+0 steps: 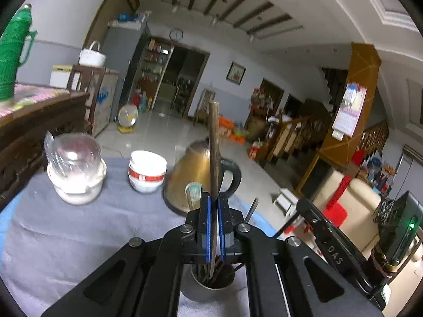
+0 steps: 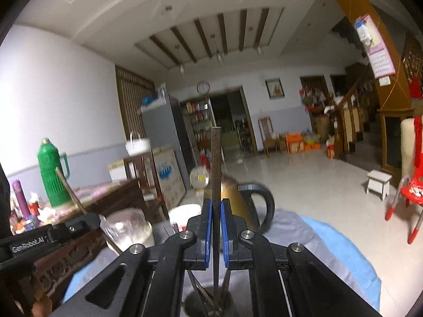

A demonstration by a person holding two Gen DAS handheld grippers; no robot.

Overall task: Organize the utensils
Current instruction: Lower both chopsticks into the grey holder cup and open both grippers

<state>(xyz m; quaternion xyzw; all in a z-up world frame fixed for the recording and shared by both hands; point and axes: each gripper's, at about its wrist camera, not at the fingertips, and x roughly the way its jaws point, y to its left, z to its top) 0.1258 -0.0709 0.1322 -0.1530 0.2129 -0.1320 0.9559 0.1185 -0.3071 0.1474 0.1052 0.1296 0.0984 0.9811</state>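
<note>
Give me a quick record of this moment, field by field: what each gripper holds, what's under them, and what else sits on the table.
left gripper: shut on an upright brown chopstick
right gripper: shut on an upright dark chopstick
below both: metal cup holding more chopsticks
table cover: grey cloth
also on table: gold kettle, stacked white bowls, glass jar

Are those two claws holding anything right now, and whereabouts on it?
Yes. The left gripper pinches a chopstick low on its shaft; the right gripper likewise grips another chopstick low down.

The metal cup (image 2: 208, 302) is half hidden behind the right tongs (image 2: 216, 227), its contents too dark to tell.
</note>
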